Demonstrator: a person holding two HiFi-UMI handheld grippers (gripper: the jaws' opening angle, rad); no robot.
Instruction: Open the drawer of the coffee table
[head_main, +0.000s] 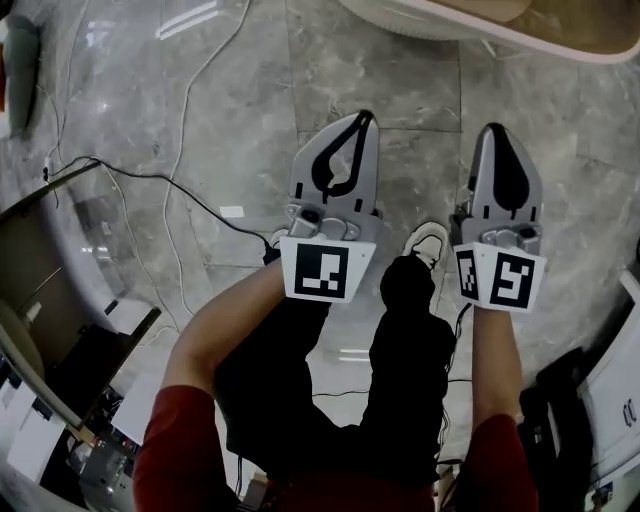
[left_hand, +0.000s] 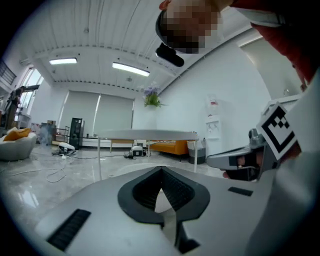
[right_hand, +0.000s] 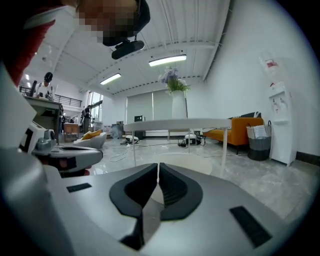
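Note:
My left gripper and right gripper are held side by side over the grey marble floor, above the person's legs. Both are shut, with nothing between the jaws. In the left gripper view the left gripper points level at a white-topped table on thin legs across the room. The right gripper faces the same table in the right gripper view. A pale rounded table edge shows at the top of the head view. No drawer can be made out in any view.
Cables trail over the floor. A desk with papers stands at the left. Beyond the table are an orange sofa, a bin, a water dispenser and a beanbag.

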